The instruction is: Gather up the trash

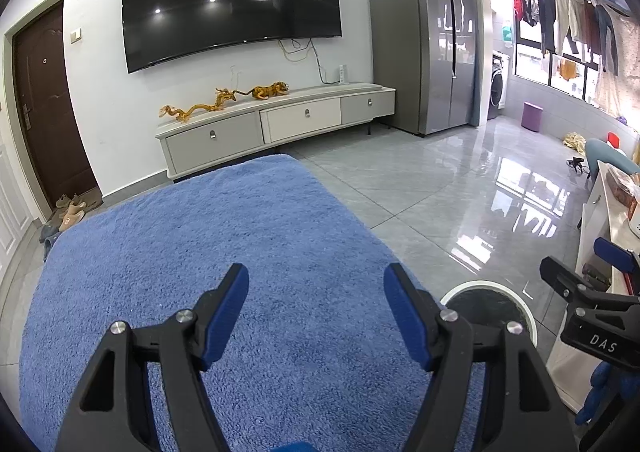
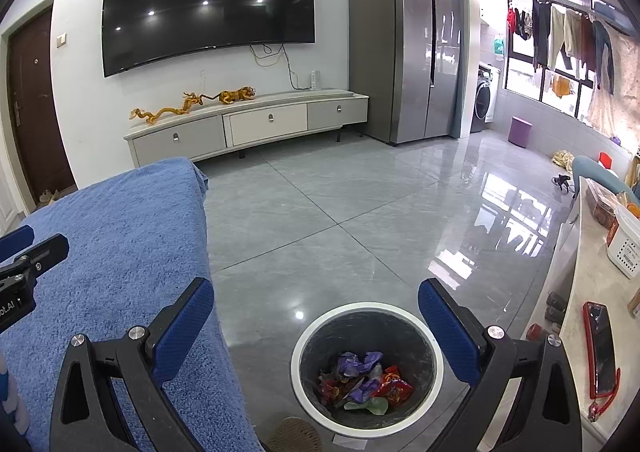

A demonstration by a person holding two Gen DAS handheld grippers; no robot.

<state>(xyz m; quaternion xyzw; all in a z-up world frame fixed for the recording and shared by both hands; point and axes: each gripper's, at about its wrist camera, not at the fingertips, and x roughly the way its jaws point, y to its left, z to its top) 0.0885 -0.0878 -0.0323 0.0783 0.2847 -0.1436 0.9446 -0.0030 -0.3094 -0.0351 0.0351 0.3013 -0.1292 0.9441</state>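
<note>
Crinkly wrappers [image 2: 364,380] in the bin [image 2: 298,356] look light; both grippers [image 1: 316,306] [image 2: 316,328] above it gape, fingers apart, empty

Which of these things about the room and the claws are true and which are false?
1. The round white-rimmed trash bin holds colourful crumpled wrappers. True.
2. The right claw grips a wrapper. False: it is open and empty above the bin.
3. The fluffy blue towel has trash lying on it. False: no trash shows on it.
4. The left claw is open over the towel. True.
5. The big black wall television is showing a cartoon. False: its screen is dark.
</note>
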